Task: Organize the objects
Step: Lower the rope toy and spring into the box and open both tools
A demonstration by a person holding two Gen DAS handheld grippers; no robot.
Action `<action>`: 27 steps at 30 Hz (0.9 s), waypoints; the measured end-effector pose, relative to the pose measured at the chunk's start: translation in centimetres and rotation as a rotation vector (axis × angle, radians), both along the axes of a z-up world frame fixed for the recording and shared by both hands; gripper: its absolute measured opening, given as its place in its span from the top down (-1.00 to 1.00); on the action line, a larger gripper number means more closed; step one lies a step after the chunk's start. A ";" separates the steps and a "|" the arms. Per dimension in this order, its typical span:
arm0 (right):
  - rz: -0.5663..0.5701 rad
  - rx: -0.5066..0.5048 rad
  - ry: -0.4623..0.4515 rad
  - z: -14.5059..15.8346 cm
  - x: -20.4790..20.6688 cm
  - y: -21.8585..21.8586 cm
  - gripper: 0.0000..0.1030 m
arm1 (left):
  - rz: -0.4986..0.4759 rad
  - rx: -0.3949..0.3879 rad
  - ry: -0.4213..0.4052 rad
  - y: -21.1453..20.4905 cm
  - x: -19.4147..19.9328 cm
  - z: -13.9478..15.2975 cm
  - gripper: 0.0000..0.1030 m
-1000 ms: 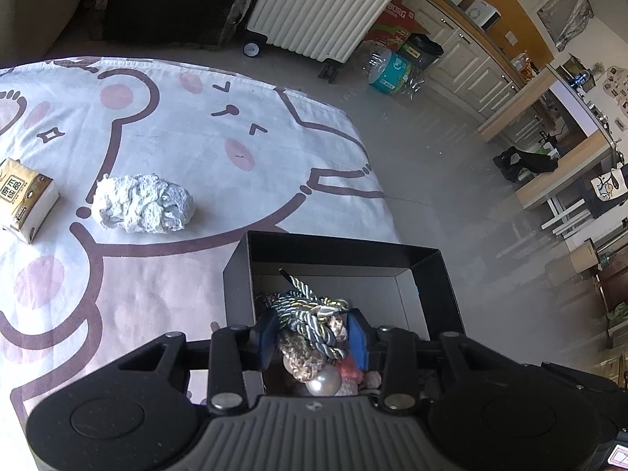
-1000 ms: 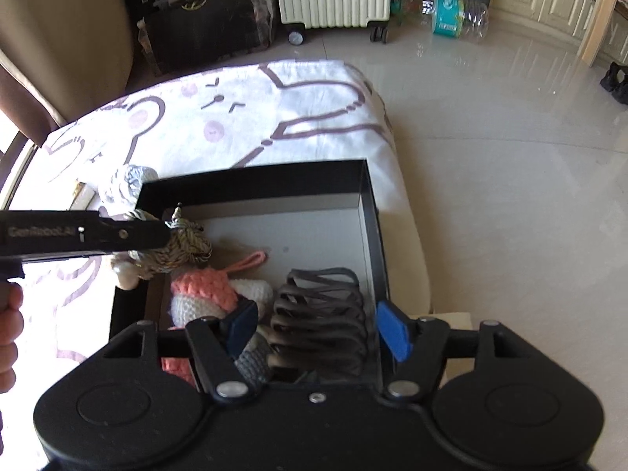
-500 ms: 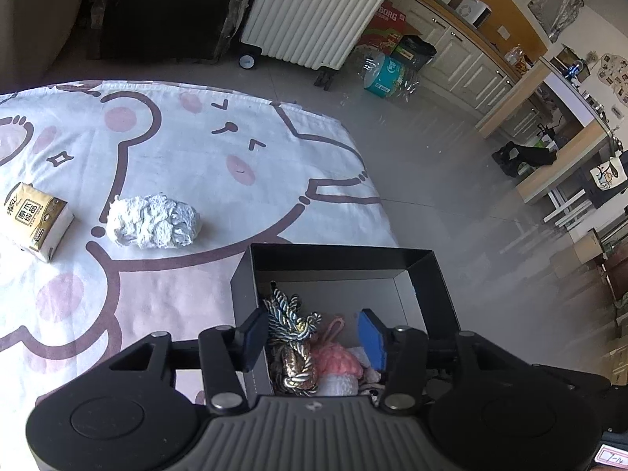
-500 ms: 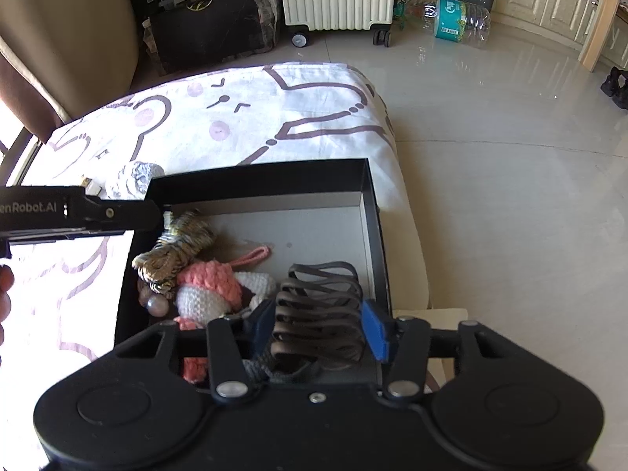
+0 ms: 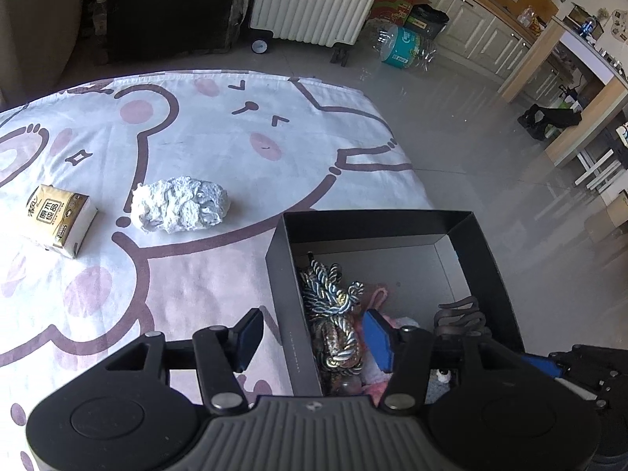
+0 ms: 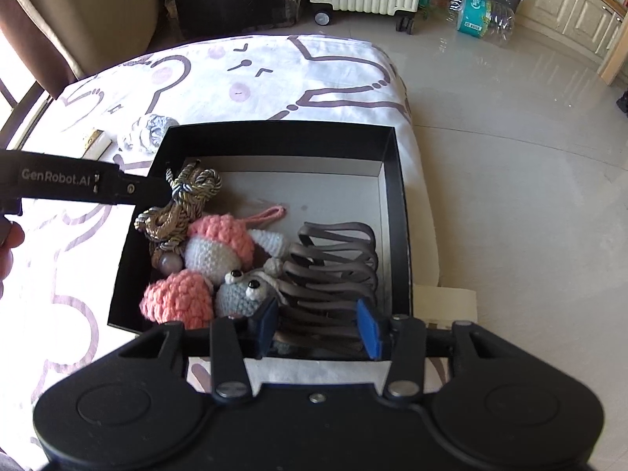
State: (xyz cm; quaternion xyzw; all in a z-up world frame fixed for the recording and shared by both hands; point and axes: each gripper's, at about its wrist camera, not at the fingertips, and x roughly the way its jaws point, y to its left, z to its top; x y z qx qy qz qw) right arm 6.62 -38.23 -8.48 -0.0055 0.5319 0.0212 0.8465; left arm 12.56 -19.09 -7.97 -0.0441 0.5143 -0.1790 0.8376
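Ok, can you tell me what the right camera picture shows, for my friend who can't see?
An open black box on a cartoon sheet holds a twisted cord, pink and grey crochet toys and a grey claw clip. The right hand-held gripper, open, hovers at the clip.

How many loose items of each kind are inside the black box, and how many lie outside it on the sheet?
Crocheted toys: 3
Twisted cord bundle: 1
Brown hair claw: 1
White crumpled cloth on sheet: 1
Tissue pack on sheet: 1
Total: 7
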 end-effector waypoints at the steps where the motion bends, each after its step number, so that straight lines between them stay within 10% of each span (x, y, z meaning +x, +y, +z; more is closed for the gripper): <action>1: -0.002 -0.002 0.002 0.0 0.1 0.1 0.11 | -0.005 0.014 0.008 -0.1 0.0 -0.2 -0.11; 27: -0.116 0.075 -0.091 3.7 -0.7 -1.1 -0.01 | -0.065 0.119 -0.040 -0.9 -2.4 2.5 -0.70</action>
